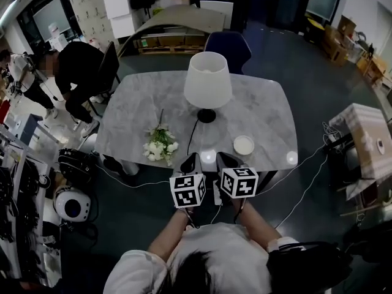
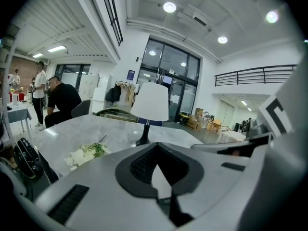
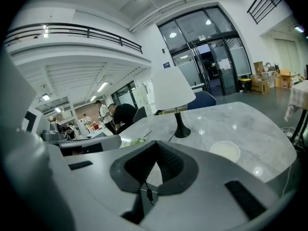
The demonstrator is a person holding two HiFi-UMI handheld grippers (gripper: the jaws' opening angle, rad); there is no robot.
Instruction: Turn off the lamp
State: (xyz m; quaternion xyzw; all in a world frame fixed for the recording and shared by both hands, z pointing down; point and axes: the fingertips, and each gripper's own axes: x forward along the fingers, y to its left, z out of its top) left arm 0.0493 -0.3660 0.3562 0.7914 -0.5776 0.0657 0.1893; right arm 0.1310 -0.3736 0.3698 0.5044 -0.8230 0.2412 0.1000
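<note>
Head view: the lamp [image 1: 207, 81], white shade on a black base, stands near the middle of the grey marble table [image 1: 128, 112], slightly toward 12 o'clock, with its dark cord [image 1: 191, 136] running to the near edge at 6 o'clock. A bunch of white flowers [image 1: 160, 146] lies at 8 o'clock of the lamp and a small white dish [image 1: 244, 144] at 5 o'clock. The left gripper [image 1: 191, 159] and the right gripper [image 1: 224, 159] sit side by side over the 6 o'clock edge, well short of the lamp and touching nothing on the table. A person in black [image 1: 76, 66] bends over at 10 o'clock, off the table.

Left gripper view: the jaws of the left gripper [image 2: 156, 150] are pressed together with nothing between them. The lamp [image 2: 150, 102] stands ahead at 12 o'clock, the flowers [image 2: 86, 153] at 9 o'clock.

Right gripper view: the jaws of the right gripper [image 3: 155, 147] are likewise pressed together (a thin dark strand shows at the seam; what it is cannot be told). The lamp [image 3: 172, 93] stands at 12 o'clock, the dish [image 3: 224, 151] at 3 o'clock.
</note>
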